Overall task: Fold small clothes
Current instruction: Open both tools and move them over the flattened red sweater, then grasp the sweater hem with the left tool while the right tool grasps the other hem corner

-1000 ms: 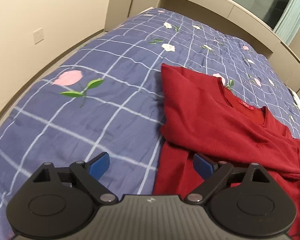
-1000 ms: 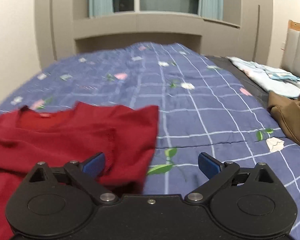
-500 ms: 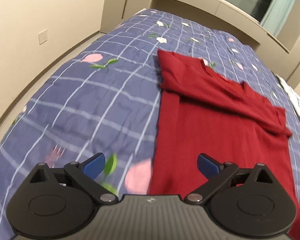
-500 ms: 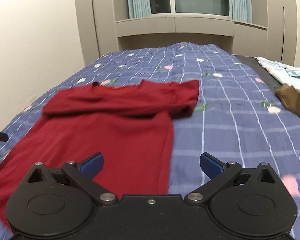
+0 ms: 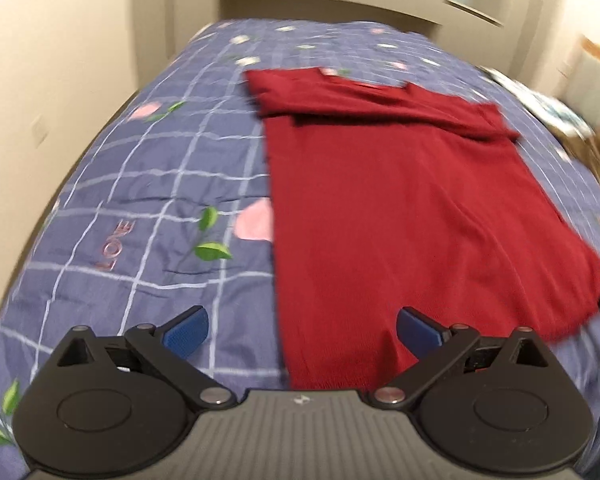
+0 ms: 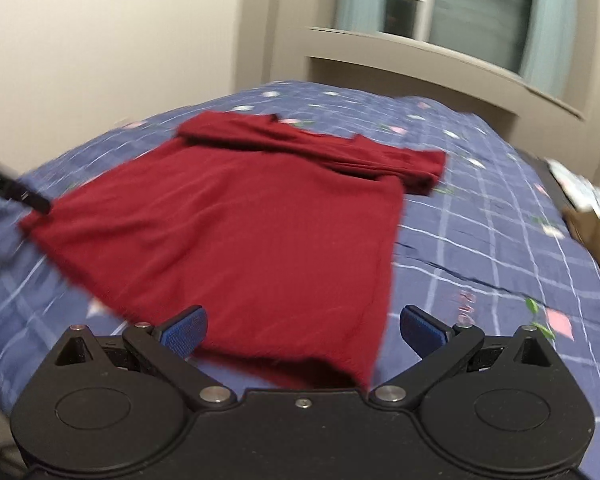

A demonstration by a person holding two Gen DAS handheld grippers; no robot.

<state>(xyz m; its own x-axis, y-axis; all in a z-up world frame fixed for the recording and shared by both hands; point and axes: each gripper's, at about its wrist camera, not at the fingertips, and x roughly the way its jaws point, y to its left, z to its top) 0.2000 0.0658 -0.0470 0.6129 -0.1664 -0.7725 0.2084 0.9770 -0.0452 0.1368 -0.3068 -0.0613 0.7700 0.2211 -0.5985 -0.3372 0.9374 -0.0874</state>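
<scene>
on the bed with the blue checked quilt (image 5: 148,184) dotted with pink flowers and green leaves, the dark red knit top (image 5: 400,208) lies flat, both sleeves folded across the chest near the collar, hem end nearest the cameras. it sits a bit right of centre in the left view and left of centre in the right one (image 6: 236,220).

left tongs (image 5: 302,330) are spread wide open, holding nothing, one blue pad over bare quilt and the other over the hem, straddling the top's left edge. right tongs (image 6: 302,330) are also wide open and empty, straddling the hem's right corner. can't tell if either one is touching the fabric.

around it: a brown garment (image 6: 596,240) bunched at the right side of the bed and a pale printed cloth (image 6: 580,184) past it, both well apart from the red top. beige wall (image 5: 40,80) on the left, window with pale blue curtains (image 6: 472,20) behind the ledge. a black bar, part of the left tool (image 6: 12,188), pokes in at the far left of the right view, next to the hem's other corner. nothing sits on the top itself.

compared with half a second ago, both cameras have pulled back toward the hem, so more of the body shows and the hem corners now fall between the pads. both views are blurrier.
</scene>
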